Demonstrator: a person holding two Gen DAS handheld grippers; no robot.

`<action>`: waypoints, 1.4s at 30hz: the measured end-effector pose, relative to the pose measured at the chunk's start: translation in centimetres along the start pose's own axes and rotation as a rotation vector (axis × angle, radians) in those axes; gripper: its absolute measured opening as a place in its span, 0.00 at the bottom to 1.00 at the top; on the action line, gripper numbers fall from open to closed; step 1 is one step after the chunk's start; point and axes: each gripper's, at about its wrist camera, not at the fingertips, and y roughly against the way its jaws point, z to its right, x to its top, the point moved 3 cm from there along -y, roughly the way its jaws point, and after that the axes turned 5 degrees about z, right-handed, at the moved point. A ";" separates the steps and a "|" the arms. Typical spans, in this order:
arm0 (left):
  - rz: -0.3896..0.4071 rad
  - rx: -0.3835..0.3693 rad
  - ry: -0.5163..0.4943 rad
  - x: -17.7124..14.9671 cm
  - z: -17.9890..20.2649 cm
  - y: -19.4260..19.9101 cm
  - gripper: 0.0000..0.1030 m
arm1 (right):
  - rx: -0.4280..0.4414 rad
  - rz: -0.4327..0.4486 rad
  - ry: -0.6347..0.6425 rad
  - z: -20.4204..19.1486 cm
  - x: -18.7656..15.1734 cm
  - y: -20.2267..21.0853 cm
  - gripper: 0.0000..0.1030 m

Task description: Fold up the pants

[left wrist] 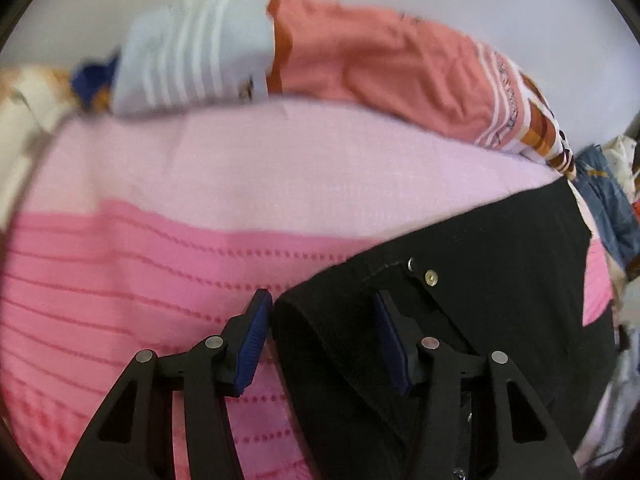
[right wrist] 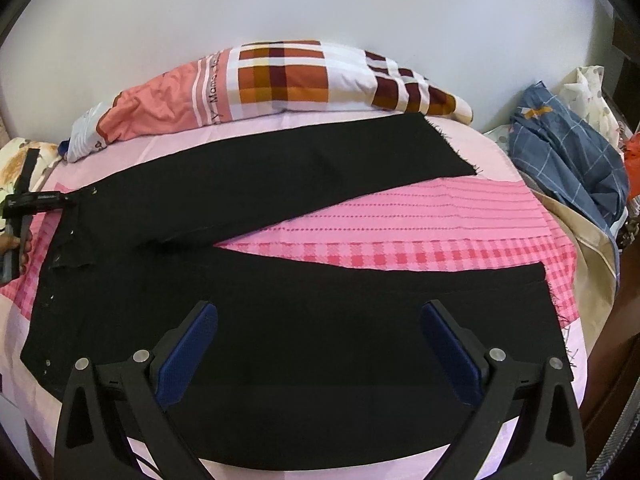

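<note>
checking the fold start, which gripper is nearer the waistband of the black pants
Left. The left gripper straddles the waistband corner by the rivets, pads not pressing it. The right gripper hovers open over the near leg, well away from it.

Home bedroom. Bed spread with a pink sheet, striped and checked in places, set against a plain pale wall. Long pillow in salmon with an orange-and-maroon check along the wall side. Heap of crumpled blue checked bedding at the right edge.
</note>
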 end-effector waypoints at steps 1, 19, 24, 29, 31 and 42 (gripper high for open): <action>0.016 -0.007 -0.023 0.1 0.2 0.1 0.51 | 0.001 -0.002 0.000 -0.1 0.0 -0.1 0.98; 0.350 -0.018 0.016 -4.4 9.0 13.1 0.15 | 0.704 -0.244 -0.464 -1.2 8.9 -9.3 0.96; 0.374 -0.077 0.042 -8.8 12.3 16.5 0.15 | 0.737 -0.344 -0.522 -2.9 12.1 -15.5 0.91; 0.364 -0.107 0.077 -12.3 14.6 18.0 0.15 | 0.705 -0.402 -0.630 -2.7 13.8 -21.4 0.88; 0.346 -0.122 0.103 -13.3 15.1 17.9 0.15 | 0.647 -0.407 -0.662 -2.1 14.4 -23.4 0.88; 0.293 -0.139 0.149 -15.1 16.0 17.5 0.15 | 0.598 -0.408 -0.639 -2.5 15.7 -26.4 0.07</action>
